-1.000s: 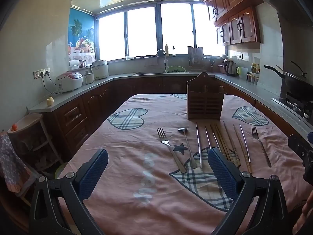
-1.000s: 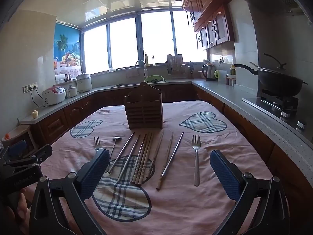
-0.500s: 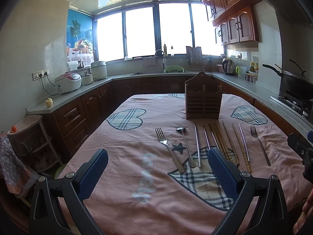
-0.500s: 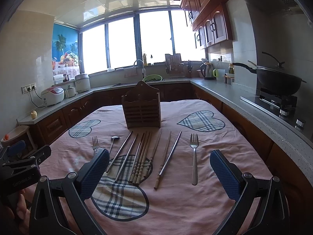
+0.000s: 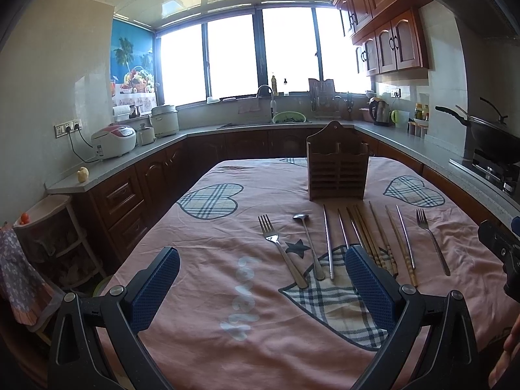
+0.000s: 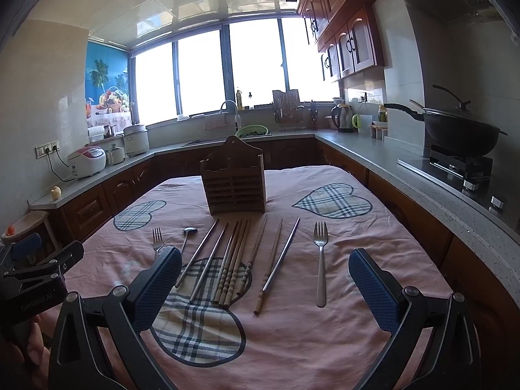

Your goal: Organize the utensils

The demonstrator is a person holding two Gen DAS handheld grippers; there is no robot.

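A brown wooden utensil holder (image 5: 338, 172) (image 6: 234, 183) stands upright on the pink tablecloth. In front of it lies a row of utensils: a fork (image 5: 281, 248) (image 6: 157, 239) at the left, a small ladle (image 5: 308, 245) (image 6: 188, 232), several metal and wooden chopsticks (image 5: 367, 237) (image 6: 234, 260), and a second fork (image 5: 432, 240) (image 6: 320, 260) at the right. My left gripper (image 5: 261, 279) is open and empty, above the table's near left part. My right gripper (image 6: 265, 279) is open and empty, hovering over the near ends of the chopsticks.
The table (image 6: 373, 227) sits amid U-shaped counters. A wok (image 6: 461, 136) stands on the stove at right, rice cookers (image 5: 113, 141) on the left counter, a sink (image 5: 273, 120) below the window. A small shelf (image 5: 48, 227) stands left of the table.
Both grippers have dropped slightly and drifted a little, so the utensils sit somewhat higher in each view. Nothing on the table has moved.
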